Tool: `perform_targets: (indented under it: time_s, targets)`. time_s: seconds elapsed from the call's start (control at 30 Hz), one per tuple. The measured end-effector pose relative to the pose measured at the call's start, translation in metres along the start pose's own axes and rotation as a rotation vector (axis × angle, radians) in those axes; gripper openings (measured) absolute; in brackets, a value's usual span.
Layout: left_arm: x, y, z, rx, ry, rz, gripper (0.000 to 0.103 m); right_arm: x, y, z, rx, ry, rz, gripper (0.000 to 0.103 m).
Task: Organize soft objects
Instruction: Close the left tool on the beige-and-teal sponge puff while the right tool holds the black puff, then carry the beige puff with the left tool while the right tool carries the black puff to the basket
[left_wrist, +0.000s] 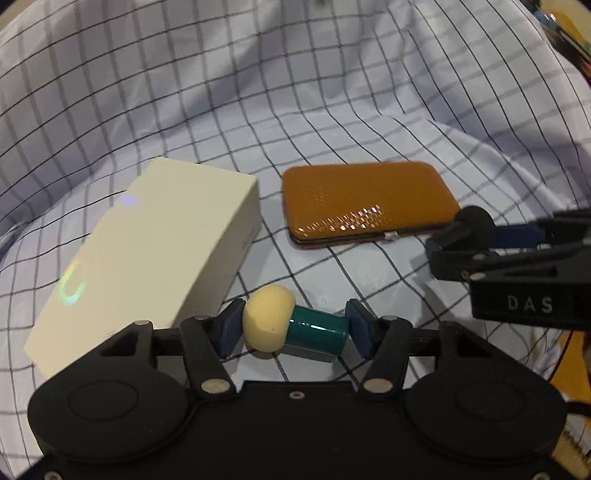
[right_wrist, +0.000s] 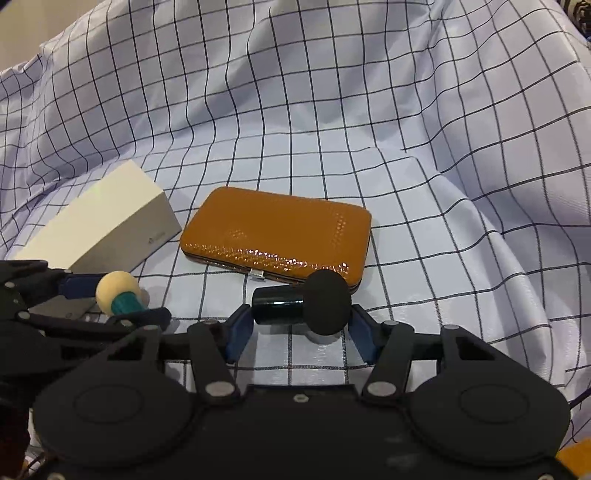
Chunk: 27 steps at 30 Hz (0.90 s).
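You've got your left claw (left_wrist: 293, 328) pinching the cream-capped teal puff (left_wrist: 295, 328) endwise and your right claw (right_wrist: 300, 314) pinching the black one (right_wrist: 306, 304), probably so neither squishes sideways.

Both fisheye cameras sat just behind their jaws and looked steeply down and forward over the wrinkled white cloth with dark grid lines (left_wrist: 332, 92), from close range. The left view stood left of the right one. Both views shared the glossy orange rectangular case (right_wrist: 277, 236) and the cream cardboard box (left_wrist: 147, 251).
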<state>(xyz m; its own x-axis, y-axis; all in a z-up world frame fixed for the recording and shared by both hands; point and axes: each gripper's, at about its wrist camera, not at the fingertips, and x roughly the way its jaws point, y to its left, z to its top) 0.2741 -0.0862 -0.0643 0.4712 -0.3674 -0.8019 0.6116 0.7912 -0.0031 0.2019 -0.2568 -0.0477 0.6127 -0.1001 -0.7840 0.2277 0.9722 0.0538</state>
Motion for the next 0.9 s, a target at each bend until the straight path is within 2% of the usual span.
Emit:
perform_targets:
  time_s: [0.17,0.43,0.7,0.9]
  targets:
    - [-0.029,0.005,0.003,-0.106,-0.028,0.012,0.055,-0.026,0.000,0.000,0.003,-0.043,0.022,0.056]
    - [-0.090,0.006,-0.008,-0.253,-0.032,0.024,0.056,-0.092,0.000,-0.012,-0.013,-0.129,0.089,0.056]
    - [-0.149,-0.010,-0.041,-0.275,-0.070,0.077,0.056,-0.168,-0.002,-0.046,-0.052,-0.228,0.157,0.056]
    - [-0.168,-0.019,-0.066,-0.327,-0.070,0.081,0.056,-0.204,-0.001,-0.077,-0.062,-0.253,0.200,0.056]
